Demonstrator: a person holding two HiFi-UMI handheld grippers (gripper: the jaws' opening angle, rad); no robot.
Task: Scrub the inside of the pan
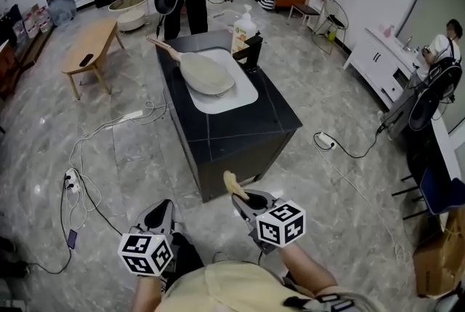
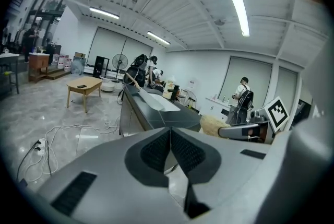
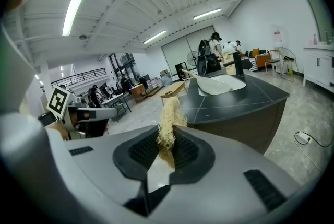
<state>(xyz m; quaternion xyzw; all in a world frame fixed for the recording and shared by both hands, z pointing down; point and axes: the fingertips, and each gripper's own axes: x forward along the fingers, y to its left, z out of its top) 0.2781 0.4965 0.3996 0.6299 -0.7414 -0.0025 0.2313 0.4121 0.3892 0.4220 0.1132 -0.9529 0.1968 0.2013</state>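
Note:
A beige pan (image 1: 207, 74) with a wooden handle lies in a white tray (image 1: 243, 98) on the dark counter (image 1: 269, 118), well ahead of both grippers. My right gripper (image 1: 243, 198) is shut on a yellowish fibre scrubber (image 1: 231, 182), which sticks up from between the pads (image 3: 183, 151). In the right gripper view the scrubber (image 3: 169, 119) stands in front of the counter, with the pan (image 3: 211, 83) far off. My left gripper (image 1: 163, 207) is shut with nothing in it; its pads (image 2: 156, 151) meet along a line. Both grippers are short of the counter's near edge.
A soap bottle (image 1: 245, 25) and a dark object stand at the counter's far end. Cables and a power strip (image 1: 70, 180) lie on the floor at left. A wooden table (image 1: 91, 49) stands at far left. People stand behind the counter and at right (image 1: 443, 49).

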